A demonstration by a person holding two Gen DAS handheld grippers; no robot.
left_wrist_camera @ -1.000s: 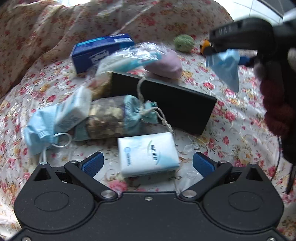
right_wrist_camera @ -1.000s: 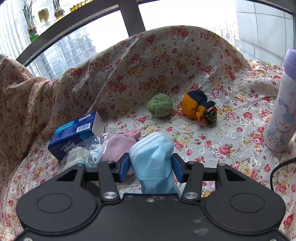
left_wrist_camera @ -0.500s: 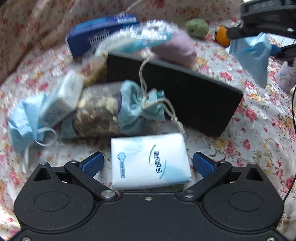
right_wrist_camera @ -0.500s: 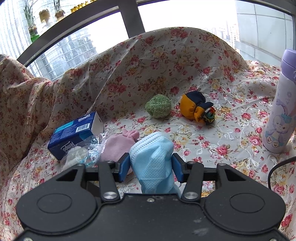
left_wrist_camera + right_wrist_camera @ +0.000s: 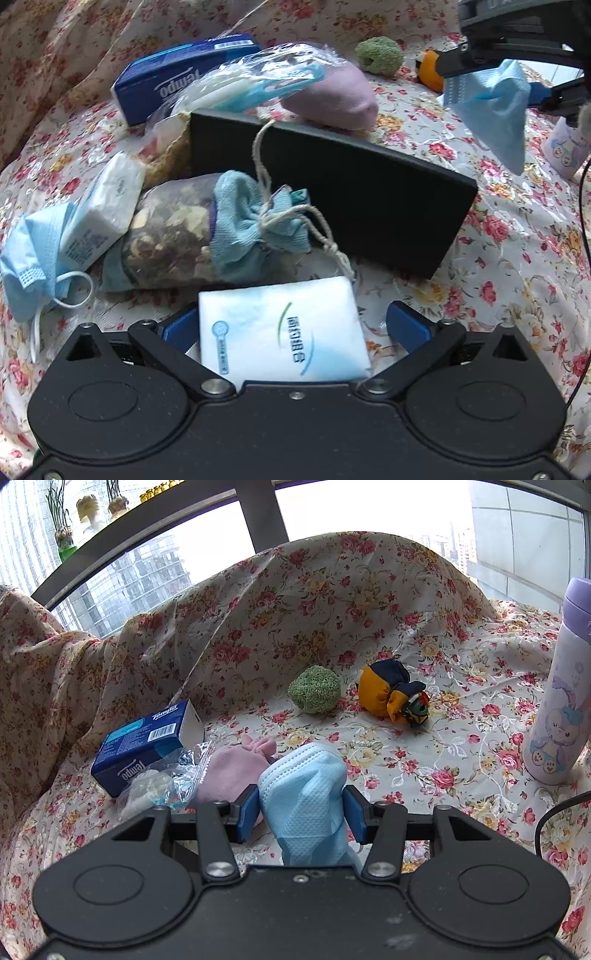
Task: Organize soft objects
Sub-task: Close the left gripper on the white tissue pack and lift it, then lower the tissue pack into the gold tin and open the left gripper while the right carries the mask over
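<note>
My left gripper (image 5: 291, 323) is open, its blue pads on either side of a white tissue pack (image 5: 280, 334) lying on the floral cloth. Beyond it lie a drawstring sachet (image 5: 207, 240), a second tissue pack (image 5: 105, 218), a blue face mask (image 5: 29, 251) and a black box (image 5: 343, 192). My right gripper (image 5: 301, 808) is shut on a folded blue face mask (image 5: 306, 797) and holds it in the air; it also shows in the left wrist view (image 5: 491, 103). A pink pouch (image 5: 236, 768), green ball (image 5: 314, 694) and orange-navy pouch (image 5: 391, 698) lie further back.
A blue Tempo tissue box (image 5: 144, 746) and a clear plastic bag (image 5: 162, 782) sit at the left. A tall purple-lidded bottle (image 5: 561, 698) stands at the right, a black cable (image 5: 554, 812) beside it. The floral cloth rises into a hump behind.
My left gripper has moved forward so the white tissue pack now sits deep between its open fingers. My right gripper still holds the mask, barely moved.
</note>
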